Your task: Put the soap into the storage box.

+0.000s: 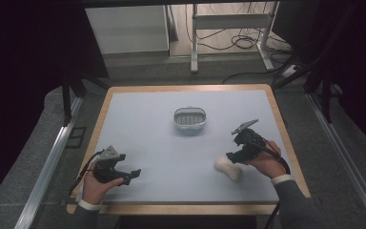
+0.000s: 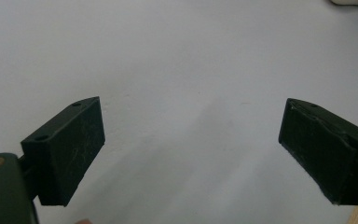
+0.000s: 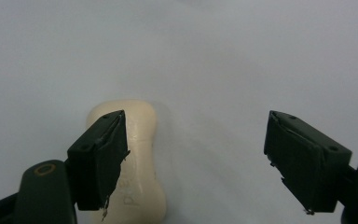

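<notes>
As the left hand-held black gripper (image 1: 134, 174) rested near the front left corner of the pale blue tabletop (image 1: 147, 124), its jaws stood wide apart over bare surface and gripped nothing, a state the left gripper view (image 2: 192, 154) confirmed. Farther along, toward the middle of the tabletop and nearer its far edge, sat a small white oval soap dish with a slotted grey insert (image 1: 189, 119), apparently holding nothing and well apart from both hands. Near the front right corner lay a cream-coloured, waisted bar of soap (image 1: 228, 170), flat on the surface, with the right hand-held black gripper (image 1: 230, 157) just beside it and angled down toward it. In the right gripper view (image 3: 196, 163) that tool's jaws were also spread wide and held nothing; the bar of soap (image 3: 142, 154) lay lengthwise partly behind the jaw at the left of that view rather than between the two, so it was not yet framed for a grasp.

The step in hand appeared to be the approach to picking up the soap, presumably for transfer to the dish. The next move would likely call for shifting the right gripper sideways until the bar sat centred between the jaws, lowering to the tabletop, then closing across the narrow waist. The soap looked smooth and rounded, faint lettering pressed into its top face, and could well prove slippery under hard pads, so a square, centred grip seemed advisable.
</notes>
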`<state>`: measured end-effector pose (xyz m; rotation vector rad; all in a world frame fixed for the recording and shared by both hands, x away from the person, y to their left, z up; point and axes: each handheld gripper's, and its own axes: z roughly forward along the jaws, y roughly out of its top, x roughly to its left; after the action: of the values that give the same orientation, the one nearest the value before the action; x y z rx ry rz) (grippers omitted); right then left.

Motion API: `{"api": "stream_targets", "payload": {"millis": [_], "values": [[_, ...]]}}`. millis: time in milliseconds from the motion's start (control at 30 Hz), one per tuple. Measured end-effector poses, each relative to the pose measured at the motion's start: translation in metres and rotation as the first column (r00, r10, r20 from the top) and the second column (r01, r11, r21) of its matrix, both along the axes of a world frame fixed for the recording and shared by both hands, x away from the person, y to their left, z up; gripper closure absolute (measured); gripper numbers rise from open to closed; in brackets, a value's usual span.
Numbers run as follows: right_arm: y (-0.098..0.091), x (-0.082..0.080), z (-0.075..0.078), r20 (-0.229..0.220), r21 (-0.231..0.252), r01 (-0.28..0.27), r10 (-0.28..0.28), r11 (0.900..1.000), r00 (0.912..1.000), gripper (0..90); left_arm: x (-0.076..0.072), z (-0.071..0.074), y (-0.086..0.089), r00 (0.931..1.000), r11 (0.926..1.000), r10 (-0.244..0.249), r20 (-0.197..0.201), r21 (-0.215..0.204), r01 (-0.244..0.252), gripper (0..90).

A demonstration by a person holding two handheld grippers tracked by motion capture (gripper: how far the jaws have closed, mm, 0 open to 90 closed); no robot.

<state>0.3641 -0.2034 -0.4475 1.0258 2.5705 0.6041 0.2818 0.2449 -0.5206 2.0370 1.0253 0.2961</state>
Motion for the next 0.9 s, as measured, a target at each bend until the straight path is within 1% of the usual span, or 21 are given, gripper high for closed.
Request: {"api": "stream_targets", "payload": {"millis": [33,67,167,200,233,400,567,600,633,700,833,900], "values": [[0.0,0.0,0.0,0.0,0.0,0.0,0.0,1.0,1.0,21.3,0.0,0.0,0.0,1.0,1.0,0.0,0.0,0.0,0.0,7.4],[0.003,-0.002,-0.002,-0.024,-0.013,-0.013,0.013,0.9998,0.9996,21.3,0.0,0.0,0.0,1.0,1.0,-0.001,0.0,0.0,0.001,7.4],[0.008,-0.004,-0.007,-0.045,-0.043,-0.029,0.028,0.9986,0.9986,21.3,0.0,0.0,-0.001,1.0,1.0,-0.005,-0.001,-0.002,0.005,7.4],[0.008,-0.004,-0.007,-0.045,-0.043,-0.029,0.028,0.9986,0.9986,21.3,0.0,0.0,-0.001,1.0,1.0,-0.005,-0.001,-0.002,0.005,7.3],[0.01,-0.005,-0.01,-0.061,-0.049,-0.039,0.036,0.998,0.9975,21.3,0.0,0.0,0.0,1.0,1.0,-0.005,0.001,-0.002,0.005,7.3],[0.015,-0.007,-0.016,-0.084,-0.054,-0.047,0.042,0.9974,0.9956,21.2,0.0,0.001,0.001,1.0,1.0,-0.004,0.003,0.0,0.004,7.3],[0.022,-0.008,-0.025,-0.116,-0.078,-0.063,0.054,0.9949,0.9918,21.2,0.0,-0.001,-0.001,1.0,1.0,-0.009,0.0,0.001,0.009,7.3],[0.022,-0.008,-0.025,-0.116,-0.078,-0.063,0.054,0.9949,0.9918,21.2,0.0,-0.001,-0.001,1.0,1.0,-0.009,0.0,0.001,0.009,7.3],[0.025,-0.008,-0.029,-0.136,-0.094,-0.071,0.058,0.993,0.989,21.5,0.0,-0.001,-0.001,0.9999,0.9999,-0.011,-0.001,-0.003,0.011,7.3],[0.028,-0.008,-0.033,-0.149,-0.114,-0.076,0.058,0.9906,0.9872,22.7,0.0,0.0,-0.001,0.9999,0.9999,-0.01,0.0,-0.002,0.01,7.3],[0.03,-0.008,-0.037,-0.177,-0.129,-0.083,0.059,0.9882,0.9824,25.3,-0.001,0.001,0.001,1.0,0.9999,-0.005,0.004,-0.009,0.005,7.3],[0.03,-0.009,-0.037,-0.195,-0.127,-0.086,0.06,0.9882,0.979,27.1,-0.001,0.001,0.001,1.0,0.9999,-0.008,0.003,-0.01,0.008,7.3]]}}
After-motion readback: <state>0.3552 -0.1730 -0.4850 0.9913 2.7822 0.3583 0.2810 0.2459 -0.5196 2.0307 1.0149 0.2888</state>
